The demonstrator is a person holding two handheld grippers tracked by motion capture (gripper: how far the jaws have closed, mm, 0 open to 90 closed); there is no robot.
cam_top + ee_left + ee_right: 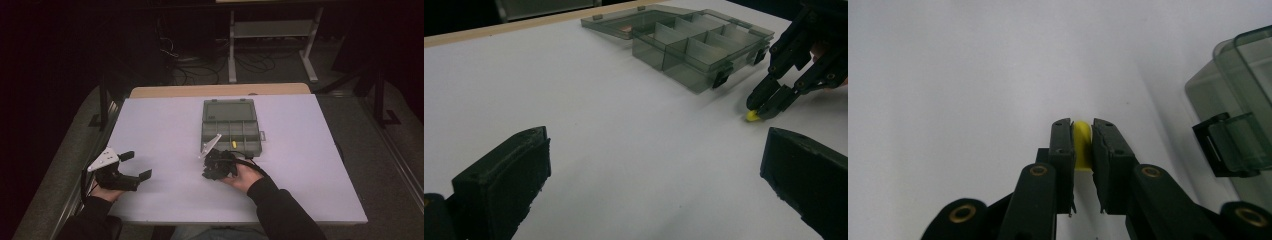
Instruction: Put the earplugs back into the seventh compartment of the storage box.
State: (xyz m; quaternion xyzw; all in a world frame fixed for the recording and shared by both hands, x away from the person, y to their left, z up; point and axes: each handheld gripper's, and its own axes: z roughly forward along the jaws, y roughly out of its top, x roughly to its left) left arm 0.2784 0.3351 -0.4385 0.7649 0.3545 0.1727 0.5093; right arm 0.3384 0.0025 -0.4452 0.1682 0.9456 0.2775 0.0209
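A small yellow piece (1081, 145) is pinched between the jaws of my right gripper (1081, 127), low over the white table (160, 130). Seen from the left gripper view, the same yellow piece (751, 116) peeks out at the tips of the right gripper (766, 106), just in front of a clear grey compartment box (694, 45). The box (206, 125) lies with its lid open at the table's middle. My right gripper (206, 174) is just in front of it. My left gripper (138, 165) rests at the front left, open and empty, its jaws (654, 165) standing wide apart.
Another small yellow item (233, 143) lies in a front compartment of the box. The box's latch (1220, 145) is close to the right of my right gripper. A metal frame and cables (270, 45) stand on the dark floor beyond the table.
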